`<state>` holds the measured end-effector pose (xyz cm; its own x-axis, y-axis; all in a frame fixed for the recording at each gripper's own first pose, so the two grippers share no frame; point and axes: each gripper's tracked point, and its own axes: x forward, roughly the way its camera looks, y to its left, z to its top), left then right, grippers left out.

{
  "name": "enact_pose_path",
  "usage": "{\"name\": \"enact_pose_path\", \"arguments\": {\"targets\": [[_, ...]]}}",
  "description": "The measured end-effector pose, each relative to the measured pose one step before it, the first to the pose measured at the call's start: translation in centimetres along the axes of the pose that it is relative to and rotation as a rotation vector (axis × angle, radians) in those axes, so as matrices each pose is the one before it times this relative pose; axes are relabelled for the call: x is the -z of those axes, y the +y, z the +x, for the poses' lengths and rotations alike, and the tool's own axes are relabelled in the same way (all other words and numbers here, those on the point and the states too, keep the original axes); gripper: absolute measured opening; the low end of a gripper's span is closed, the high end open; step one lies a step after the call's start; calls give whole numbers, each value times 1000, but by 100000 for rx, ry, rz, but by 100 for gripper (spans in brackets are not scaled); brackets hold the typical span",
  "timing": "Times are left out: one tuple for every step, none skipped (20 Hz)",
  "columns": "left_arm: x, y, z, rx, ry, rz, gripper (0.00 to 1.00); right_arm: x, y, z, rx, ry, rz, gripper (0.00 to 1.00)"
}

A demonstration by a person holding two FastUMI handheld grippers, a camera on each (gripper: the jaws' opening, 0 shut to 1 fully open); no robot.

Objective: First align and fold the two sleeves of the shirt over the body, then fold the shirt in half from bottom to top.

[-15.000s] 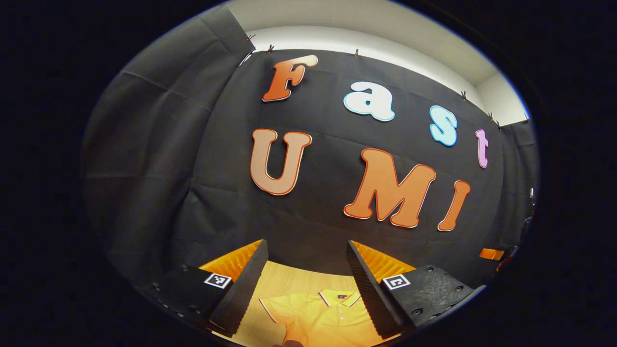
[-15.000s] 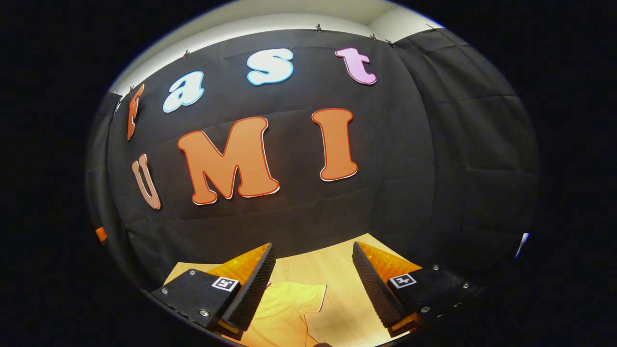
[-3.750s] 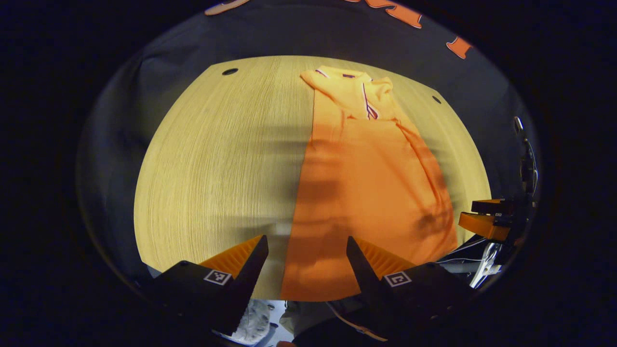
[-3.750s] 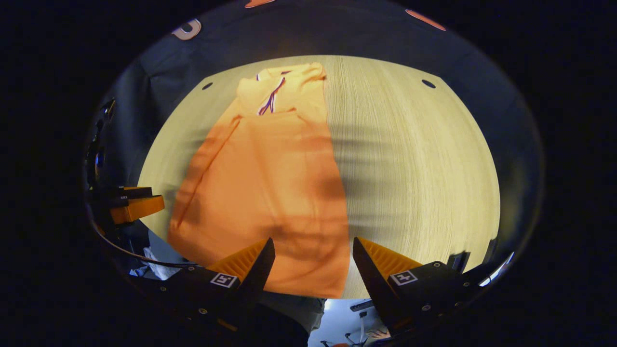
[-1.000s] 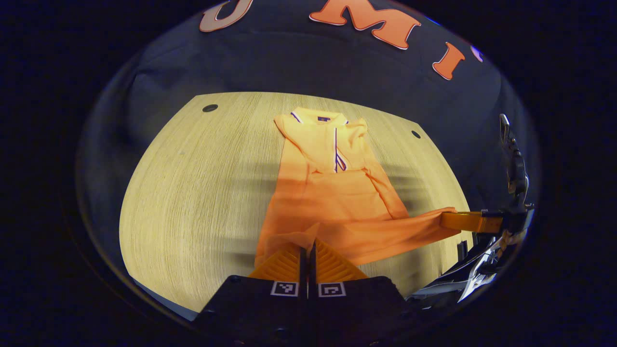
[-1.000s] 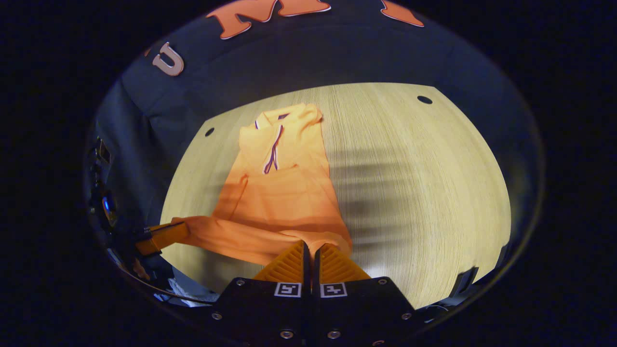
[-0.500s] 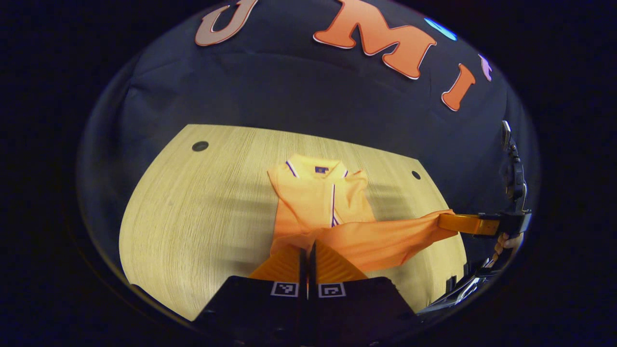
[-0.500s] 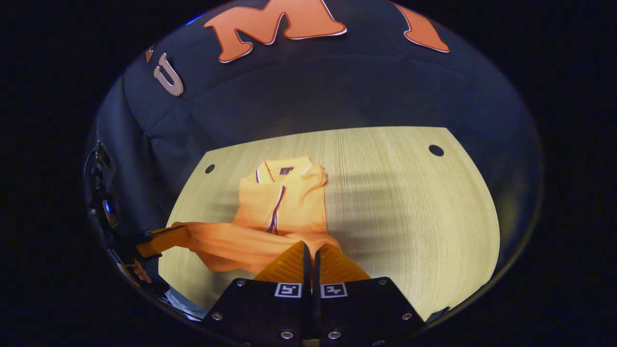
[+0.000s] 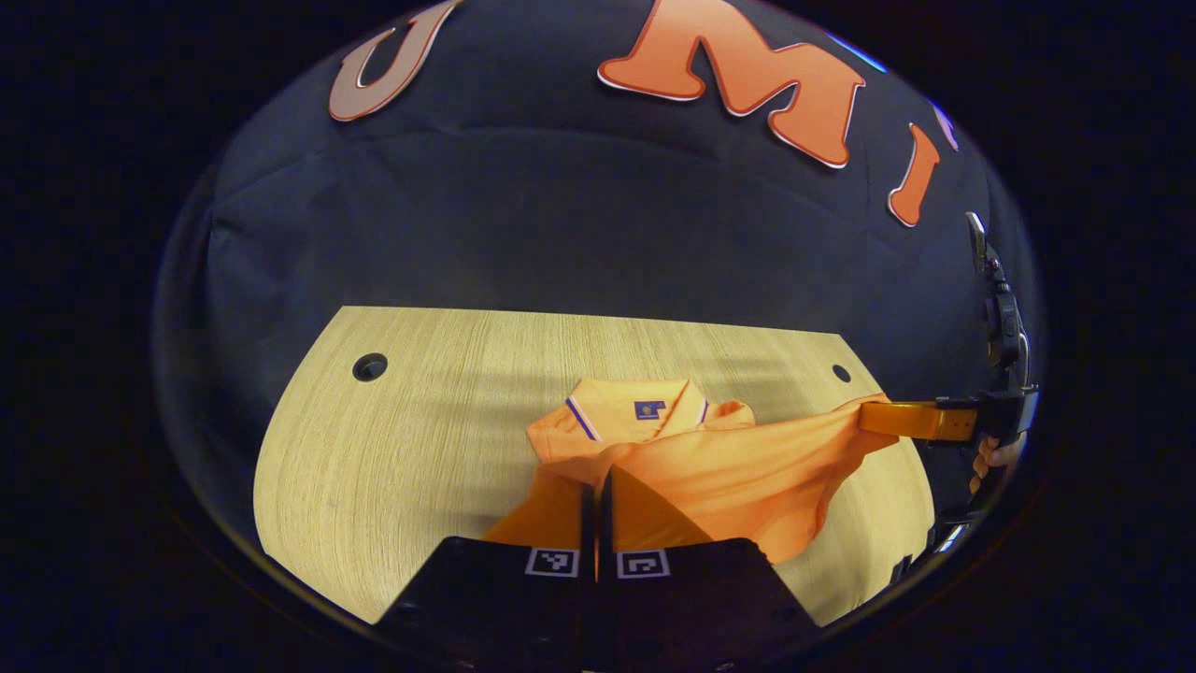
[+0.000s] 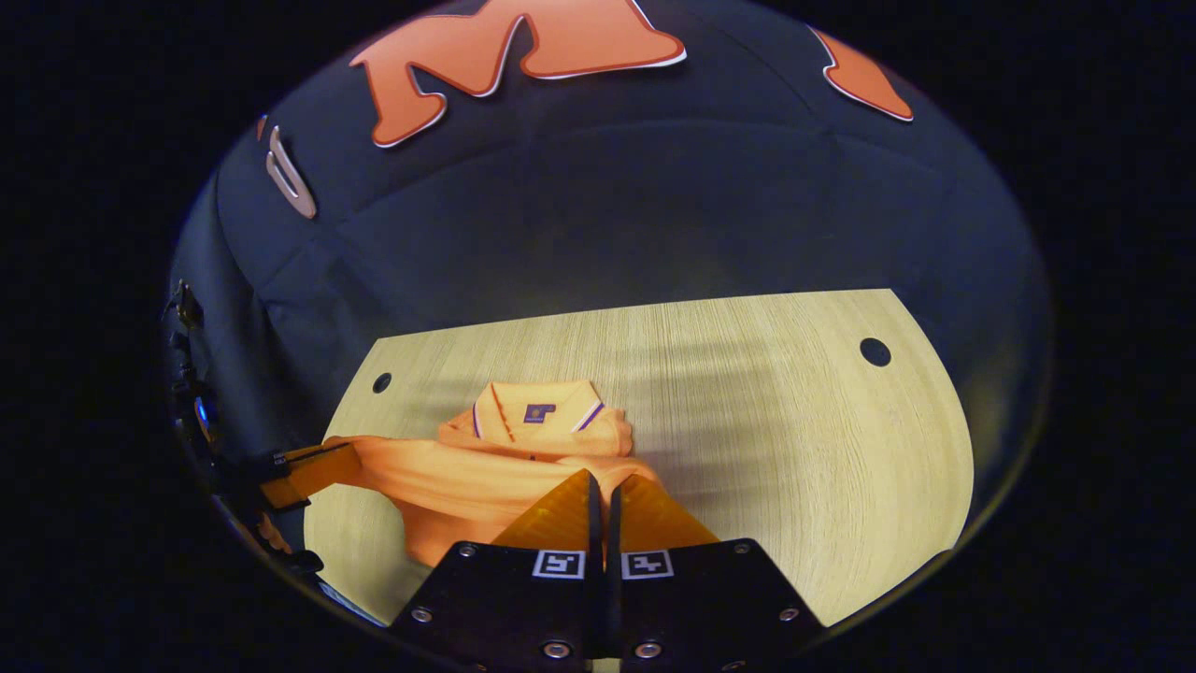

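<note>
While clamped together, both grippers [image 9: 595, 486] [image 10: 603, 486] hold the shirt's [image 9: 738, 467] hem aloft.

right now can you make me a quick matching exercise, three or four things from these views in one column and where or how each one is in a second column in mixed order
Things:
1. shirt collar
2. shirt hem
3. left gripper
4. table

States:
A. bare wood with round holes near its far corners
B. lying flat on the table at the far end of the shirt
C. lifted and stretched between the two grippers
D. shut on a corner of the hem

Pairs: 1-B, 2-C, 3-D, 4-A
</note>
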<state>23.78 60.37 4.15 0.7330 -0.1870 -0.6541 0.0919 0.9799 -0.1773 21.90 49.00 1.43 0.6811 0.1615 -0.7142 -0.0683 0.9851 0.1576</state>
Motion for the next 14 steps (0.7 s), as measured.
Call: {"name": "enact_pose_path", "arguments": {"targets": [[-270, 397, 1000, -721, 471, 879, 0, -360, -79, 997, 152, 362, 1393, 0], [-132, 356, 1111, -648, 561, 900, 0, -7, -14, 1117, 127, 1522, 2164, 0], [116, 85, 1305, -420, 1620, 498, 0, 231, -57, 1331, 8, 2298, 2372, 0], [411, 409, 1037, -1008, 2127, -148, 0, 308, 13, 1050, -753, 1850, 2224, 1], [286, 262, 957, -881, 1719, -640, 0, 196, -36, 1030, -164, 957, 898, 1], [225, 175, 876, -693, 1094, -570, 0, -2, -228, 1063, 618, -243, -380, 2], [254, 318, 568, -920, 827, -891, 0, -33, -294, 893, 864, -530, -674, 2], [488, 132, 459, -361, 2123, -865, 1, 201, -226, 854, 774, 205, -197, 2], [460, 168, 629, -424, 1407, -399, 1, 247, 2, 216, -365, 801, -913, 6], [5, -56, 618, 623, -7, -188, 1, 298, 1, 171, -135, 569, -951, 15], [127, 174, 397, -651, 68, -17, 6, 198, -303, 121, 741, -75, -874, 16], [33, 212, 332, -463, 201, 72, 9, 83, 50, -336, 25, -863, -765, 24], [97, 6, -417, 143, 335, 115, 22, -288, -24, 253, 101, -1397, -1148, 30], [-86, 58, -38, -77, -13, -603, 31, -184, -16, -213, 380, -1743, -1036, 60]]}}
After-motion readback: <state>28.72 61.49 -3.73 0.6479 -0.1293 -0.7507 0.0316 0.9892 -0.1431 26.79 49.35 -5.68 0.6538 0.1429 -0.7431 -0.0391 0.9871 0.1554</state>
